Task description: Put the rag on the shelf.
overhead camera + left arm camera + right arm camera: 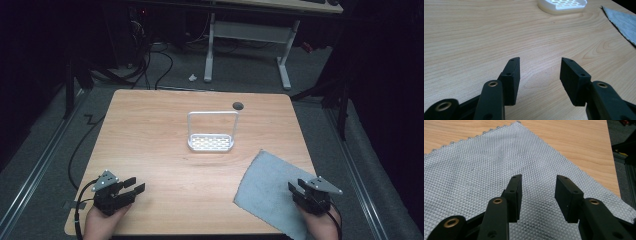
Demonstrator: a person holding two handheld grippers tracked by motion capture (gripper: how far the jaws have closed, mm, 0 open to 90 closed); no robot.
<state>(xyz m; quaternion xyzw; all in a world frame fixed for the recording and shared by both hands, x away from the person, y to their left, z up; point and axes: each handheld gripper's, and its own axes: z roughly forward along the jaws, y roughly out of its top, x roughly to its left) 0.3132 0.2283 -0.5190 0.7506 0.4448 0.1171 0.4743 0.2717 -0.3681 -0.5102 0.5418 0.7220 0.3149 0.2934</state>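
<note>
A wooden table [150, 145] carries a grey cloth [267, 187] at lower right, its long axis running up-left toward a white rack [211, 142] at centre. The right gripper [294, 191] hovers over the cloth, jaws spread and empty; the left gripper [135, 185], also spread, waits lower left.

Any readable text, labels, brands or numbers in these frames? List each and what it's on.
None: no readable text in any view.
White rack: plain, only slots in its base, no marking.
Grey cloth: woven pattern alone, no tag or label.
Left tongs and right tongs: bare black pads with screw holes, no brand or number.
Wooden table: grain and a dark round hole, no sticker.
</note>
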